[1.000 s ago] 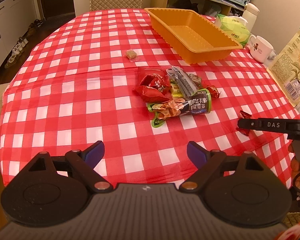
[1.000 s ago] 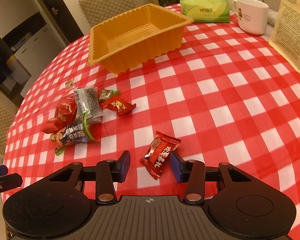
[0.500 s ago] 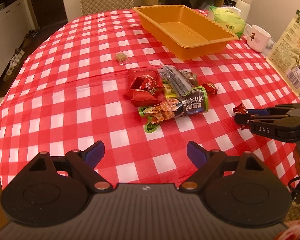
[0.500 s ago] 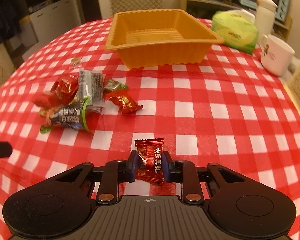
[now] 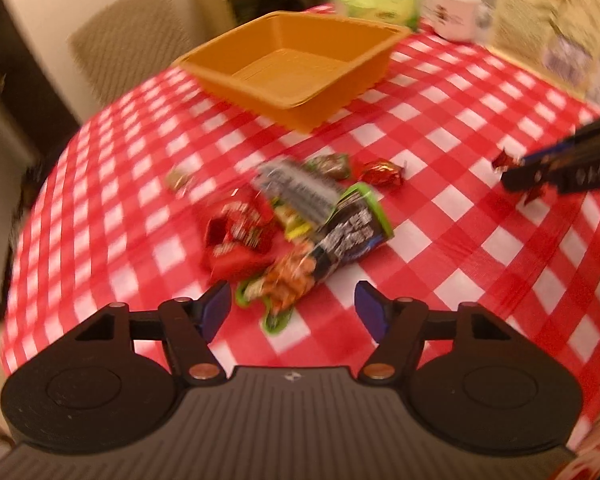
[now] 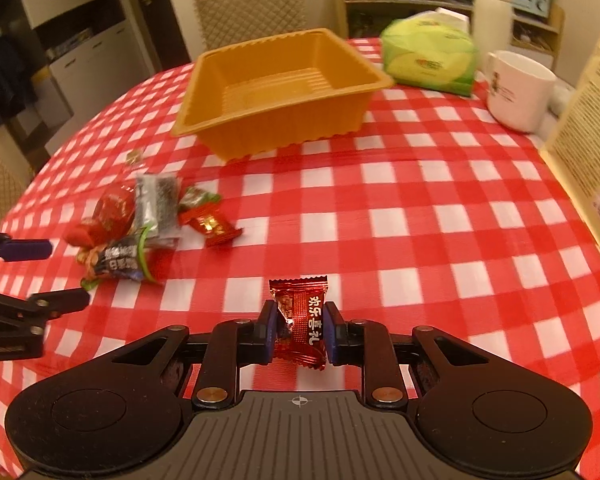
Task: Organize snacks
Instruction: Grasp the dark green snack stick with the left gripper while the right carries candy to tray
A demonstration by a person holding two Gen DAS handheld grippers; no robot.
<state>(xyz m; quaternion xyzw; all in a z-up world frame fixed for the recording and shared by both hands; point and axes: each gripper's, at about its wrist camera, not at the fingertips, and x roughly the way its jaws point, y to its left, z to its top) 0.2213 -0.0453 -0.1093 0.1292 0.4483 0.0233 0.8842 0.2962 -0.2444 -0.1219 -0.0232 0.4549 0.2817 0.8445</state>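
My right gripper is shut on a dark red candy packet, held just above the checked cloth. An empty orange tray stands at the far middle of the table. A heap of snack packets lies at the left, with a black-and-green nut packet nearest my left gripper. The left jaws are closing with that packet's green end just between the tips, pads apart from it. The left wrist view is blurred. The right gripper also shows at that view's right edge.
A green tissue pack, a white mug, a white flask and a yellow printed carton stand along the right. A small wrapped sweet lies alone left of the tray. A padded chair stands behind the table.
The right gripper shut on the red candy packet and lifted it slightly. The left gripper moved toward the snack heap, rolled, and its jaws narrowed.
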